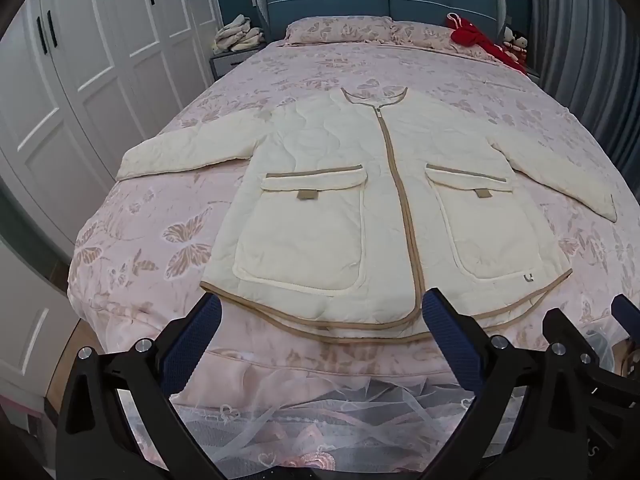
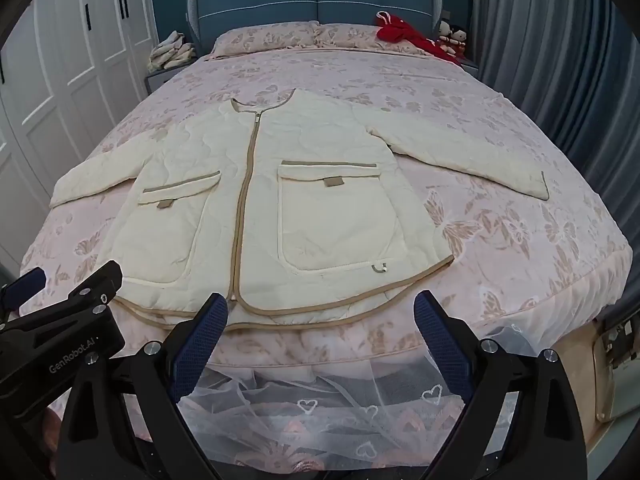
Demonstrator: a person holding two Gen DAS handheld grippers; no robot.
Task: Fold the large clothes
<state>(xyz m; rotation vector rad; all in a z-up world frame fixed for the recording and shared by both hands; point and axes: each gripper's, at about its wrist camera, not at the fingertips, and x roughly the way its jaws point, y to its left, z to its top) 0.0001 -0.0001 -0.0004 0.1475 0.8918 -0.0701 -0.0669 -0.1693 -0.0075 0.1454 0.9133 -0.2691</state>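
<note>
A cream quilted jacket (image 1: pixel 340 184) with tan trim, a closed zip and two big pockets lies flat and face up on the pink bed (image 1: pixel 136 240), sleeves spread out, hem toward me. It also shows in the right wrist view (image 2: pixel 320 200). My left gripper (image 1: pixel 320 308) is open and empty, hovering just before the hem near the zip's lower end. My right gripper (image 2: pixel 320 308) is open and empty, just before the hem on the right half. Each gripper shows at the edge of the other's view, the right one (image 1: pixel 592 336) and the left one (image 2: pixel 68 292).
White wardrobe doors (image 1: pixel 80 72) stand on the left, grey curtains (image 1: pixel 592 60) on the right. A red garment (image 1: pixel 480 40) lies by the pillows, folded pale clothes (image 1: pixel 240 34) on a nightstand. A lace bed skirt (image 1: pixel 340 412) hangs below the bed's foot edge.
</note>
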